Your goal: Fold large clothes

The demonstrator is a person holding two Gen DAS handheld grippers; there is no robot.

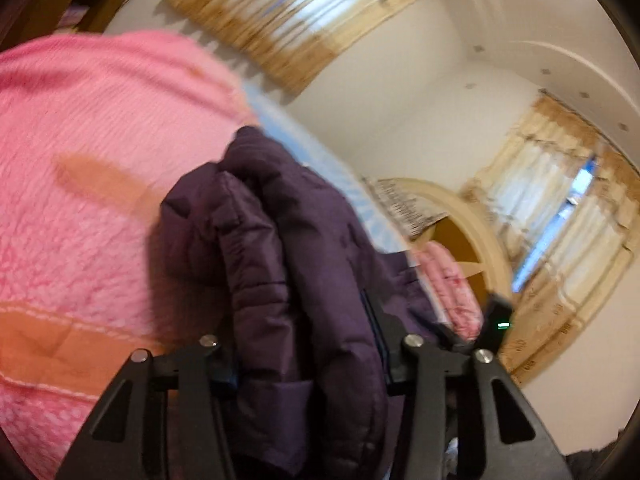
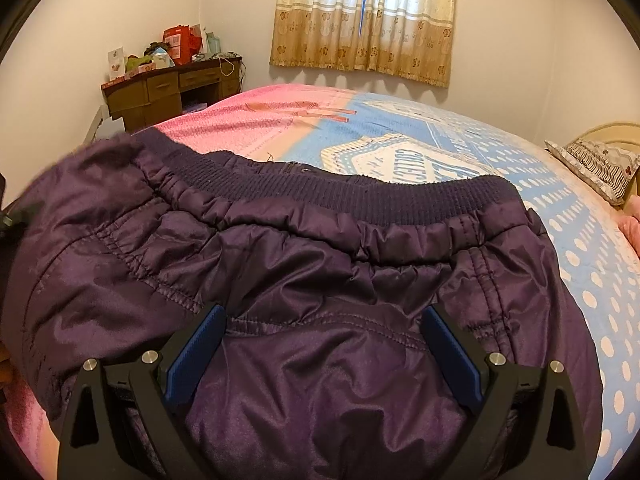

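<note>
A: Where's the jacket (image 2: 320, 280)?
B: Spread on the bed (image 2: 520, 200), ribbed hem (image 2: 340, 196) toward the curtain (image 2: 364, 16).
A: And the left tongs (image 1: 308, 364)?
B: Clamped on a bunched fold of the jacket (image 1: 288, 260), raised over the pink blanket (image 1: 92, 160).
A: The right tongs (image 2: 320, 344)?
B: Spread wide over the purple fabric, blue pads (image 2: 192, 360) gripping nothing.

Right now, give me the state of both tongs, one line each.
Left tongs: closed on a bunched fold of the purple padded jacket.
Right tongs: open over the jacket's back, blue pads clear of the fabric.
</note>
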